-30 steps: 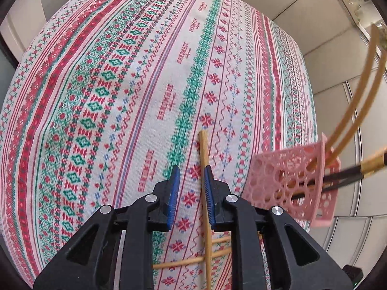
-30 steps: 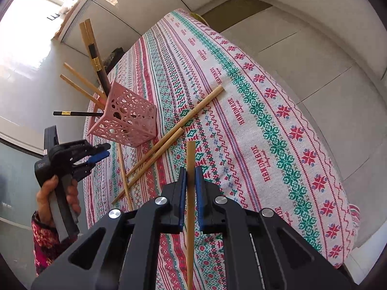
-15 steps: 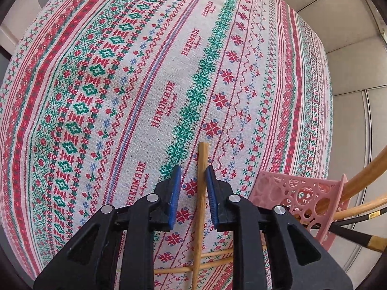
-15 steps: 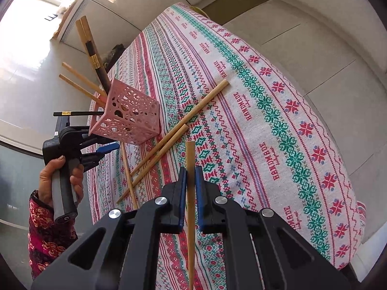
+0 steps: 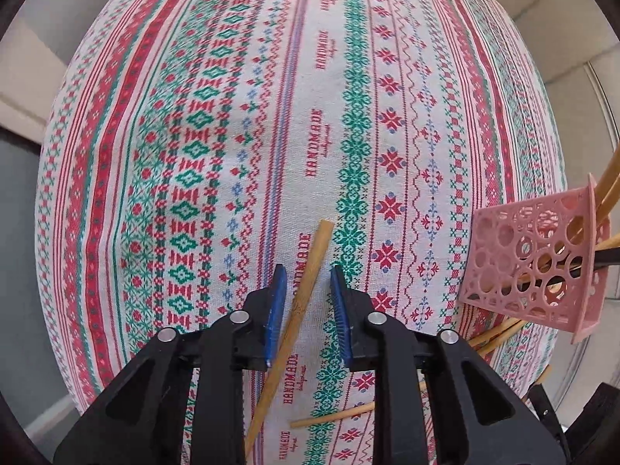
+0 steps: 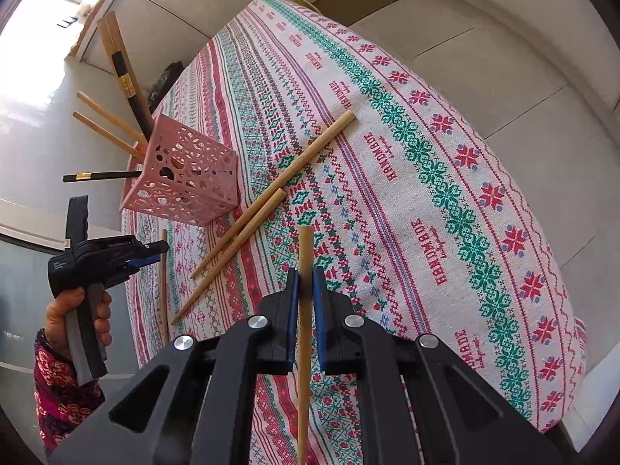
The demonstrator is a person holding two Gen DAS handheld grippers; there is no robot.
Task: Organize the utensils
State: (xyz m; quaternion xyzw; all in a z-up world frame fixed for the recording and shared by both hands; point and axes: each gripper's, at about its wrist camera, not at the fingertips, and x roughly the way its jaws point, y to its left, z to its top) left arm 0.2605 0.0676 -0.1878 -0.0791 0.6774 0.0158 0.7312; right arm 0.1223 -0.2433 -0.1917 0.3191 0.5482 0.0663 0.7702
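A: Left gripper [image 5: 305, 302]?
B: Jaws parted over the patterned tablecloth [image 5: 217, 124] on the counter. Between them, a bamboo chopstick [image 5: 298, 306] lying slantwise on the cloth, close to the left pad, clear of the right pad. Gripping nothing.

A: To the right of those jaws?
B: Pink perforated utensil holder [image 5: 531, 255], upright on the cloth, well off to the right. Inside it, bamboo chopsticks [image 5: 604, 186] leaning out past the rim, plus a dark one, mostly hidden. Below the holder, ends of more bamboo sticks [image 5: 492, 337] flat on the cloth, and another stick [image 5: 333, 416] crossing under the right jaw arm.

A: Right gripper [image 6: 306, 290]?
B: Jaws clenched on a single bamboo chopstick [image 6: 304, 310], running straight along the jaw line, tip sticking out ahead, tail running back between the arms.

A: Ahead of those jaws?
B: Up and left, three loose chopsticks on the cloth: a long one [image 6: 294, 174] and a shorter one [image 6: 240, 240] side by side on a slant, and a third [image 6: 163, 283] farther left, nearly parallel to the jaws. Beyond them, the pink holder [image 6: 182, 178] with light chopsticks and black gold-banded ones [image 6: 128, 85] fanned out of the top.

A: Far left of that view?
B: Left hand [image 6: 89, 310] on the other gripper's handle, held off the counter edge, below the holder.
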